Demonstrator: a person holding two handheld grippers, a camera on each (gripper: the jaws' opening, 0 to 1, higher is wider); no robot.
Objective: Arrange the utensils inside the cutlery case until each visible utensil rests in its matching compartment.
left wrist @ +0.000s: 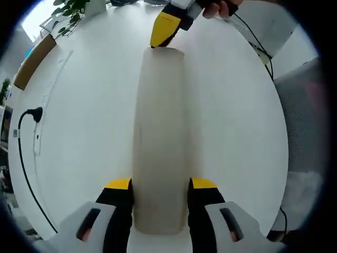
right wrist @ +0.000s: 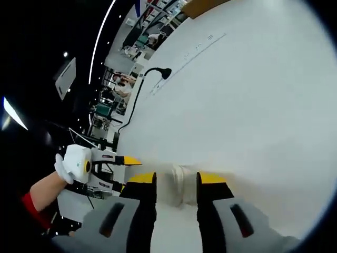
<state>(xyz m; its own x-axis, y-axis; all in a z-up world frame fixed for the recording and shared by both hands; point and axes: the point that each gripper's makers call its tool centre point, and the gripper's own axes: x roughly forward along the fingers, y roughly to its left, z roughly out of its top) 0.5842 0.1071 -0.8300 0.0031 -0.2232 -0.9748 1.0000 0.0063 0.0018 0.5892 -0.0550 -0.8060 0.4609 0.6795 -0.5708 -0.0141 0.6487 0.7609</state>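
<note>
In the left gripper view a long, pale, closed cutlery case [left wrist: 159, 142] lies lengthwise on a white table [left wrist: 79, 132], running from near to far. The left gripper [left wrist: 160, 197] clasps its near end, yellow-tipped jaws pressed against either side. At the far end the right gripper [left wrist: 164, 31] meets the case's top edge, with a hand [left wrist: 221, 7] behind it. On the left a black cable with a plug [left wrist: 35, 114] trails over the table; a wooden box [left wrist: 32, 60] and a plant [left wrist: 71, 13] sit at the far left. In the right gripper view the right gripper [right wrist: 176, 192] grips the case end [right wrist: 176, 191] between its jaws; the left gripper [right wrist: 105, 161] appears at left.
</note>
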